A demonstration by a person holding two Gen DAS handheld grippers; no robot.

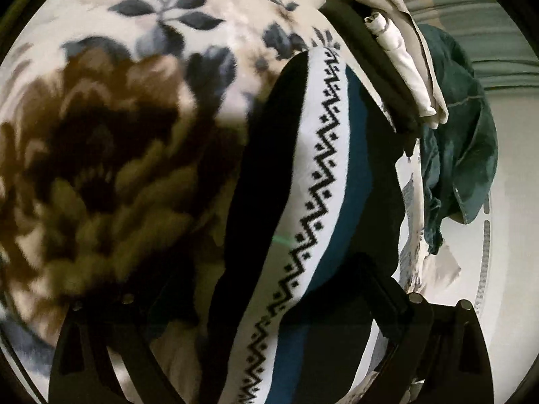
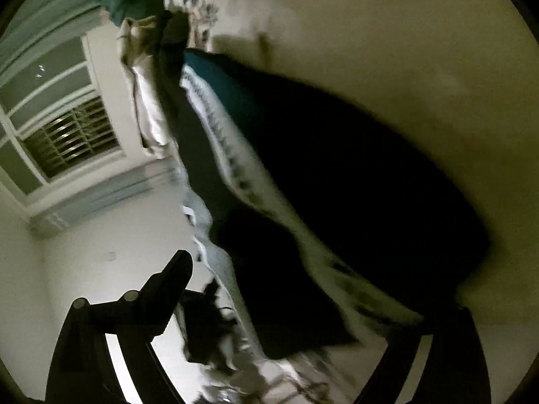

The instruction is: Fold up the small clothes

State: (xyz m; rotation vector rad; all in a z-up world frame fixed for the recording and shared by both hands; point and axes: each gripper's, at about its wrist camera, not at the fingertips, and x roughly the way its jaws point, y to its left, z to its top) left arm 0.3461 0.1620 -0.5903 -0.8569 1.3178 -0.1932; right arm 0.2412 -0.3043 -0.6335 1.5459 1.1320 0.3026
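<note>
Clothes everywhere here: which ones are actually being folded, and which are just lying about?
In the job:
- dark garment with zigzag band, between both grippers
- left gripper
- right gripper

Lying about:
- green garment
- cream folded clothes
- floral blanket
- window

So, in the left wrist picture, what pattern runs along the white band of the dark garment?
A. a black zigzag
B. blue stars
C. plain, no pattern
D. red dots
A: the white band on the dark garment carries a black zigzag line with small dots.
</note>
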